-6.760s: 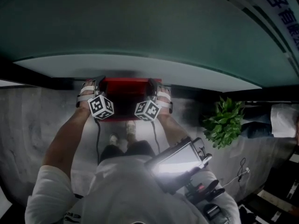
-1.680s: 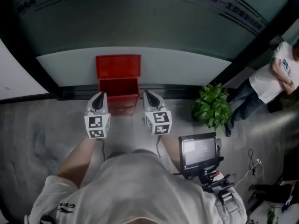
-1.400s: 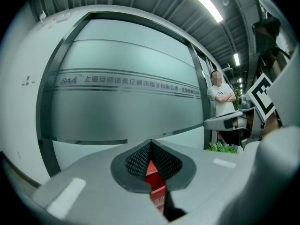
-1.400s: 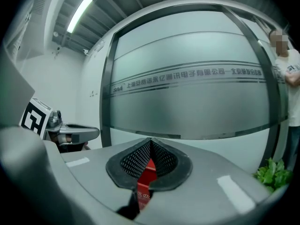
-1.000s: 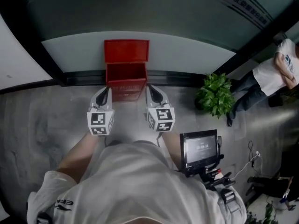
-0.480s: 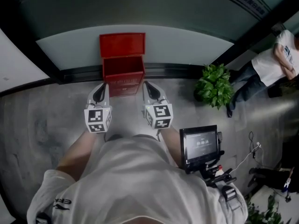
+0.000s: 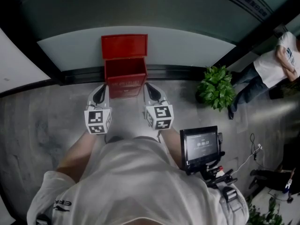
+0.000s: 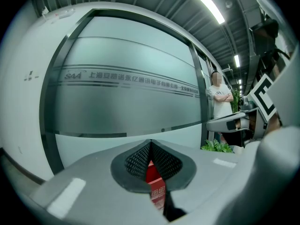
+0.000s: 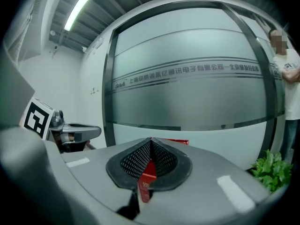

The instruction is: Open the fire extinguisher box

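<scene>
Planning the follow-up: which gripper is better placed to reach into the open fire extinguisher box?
Almost a tie: left gripper and right gripper are both shut, empty, flanking the box, lid up. Right looks marginally nearer its front corner, so right, weakly.

Head downward; others forward, sharing box (image 7: 124, 86)

The box (image 7: 125, 72) is bright red, the plant (image 7: 216, 88) green, the floor (image 7: 37, 125) mottled grey, the shirt (image 7: 136, 182) white, the glass wall (image 7: 140, 8) dull grey-green.
</scene>
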`<state>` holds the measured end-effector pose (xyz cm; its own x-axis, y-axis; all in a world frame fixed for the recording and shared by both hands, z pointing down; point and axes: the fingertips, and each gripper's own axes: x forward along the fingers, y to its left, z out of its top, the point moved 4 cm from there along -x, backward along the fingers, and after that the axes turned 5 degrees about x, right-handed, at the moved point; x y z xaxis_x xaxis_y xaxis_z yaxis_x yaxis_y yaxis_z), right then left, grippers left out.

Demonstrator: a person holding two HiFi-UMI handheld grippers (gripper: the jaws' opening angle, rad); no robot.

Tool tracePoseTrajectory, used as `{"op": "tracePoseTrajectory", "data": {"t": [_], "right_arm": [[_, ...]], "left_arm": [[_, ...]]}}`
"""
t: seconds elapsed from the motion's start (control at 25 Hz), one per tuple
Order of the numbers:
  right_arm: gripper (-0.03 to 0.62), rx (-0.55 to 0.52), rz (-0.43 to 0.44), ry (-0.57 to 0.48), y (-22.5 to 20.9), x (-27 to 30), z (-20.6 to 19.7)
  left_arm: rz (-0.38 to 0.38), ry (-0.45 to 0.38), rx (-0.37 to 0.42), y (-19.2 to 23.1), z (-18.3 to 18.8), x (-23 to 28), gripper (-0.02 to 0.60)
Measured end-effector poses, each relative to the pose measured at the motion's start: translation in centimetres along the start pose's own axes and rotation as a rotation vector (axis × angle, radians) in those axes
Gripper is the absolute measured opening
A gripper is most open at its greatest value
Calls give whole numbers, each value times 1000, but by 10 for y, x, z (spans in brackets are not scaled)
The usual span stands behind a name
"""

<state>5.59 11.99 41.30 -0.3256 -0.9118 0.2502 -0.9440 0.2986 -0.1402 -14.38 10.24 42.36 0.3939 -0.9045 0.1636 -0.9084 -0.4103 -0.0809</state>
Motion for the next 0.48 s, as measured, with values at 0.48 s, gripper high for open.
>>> {"op": "tracePoseTrajectory", "data": {"t": [0.48], "right_arm": [[11,-3,-10,-3,5,4,8]], "left_arm": [[-5,2,2,10,6,4,2]]}}
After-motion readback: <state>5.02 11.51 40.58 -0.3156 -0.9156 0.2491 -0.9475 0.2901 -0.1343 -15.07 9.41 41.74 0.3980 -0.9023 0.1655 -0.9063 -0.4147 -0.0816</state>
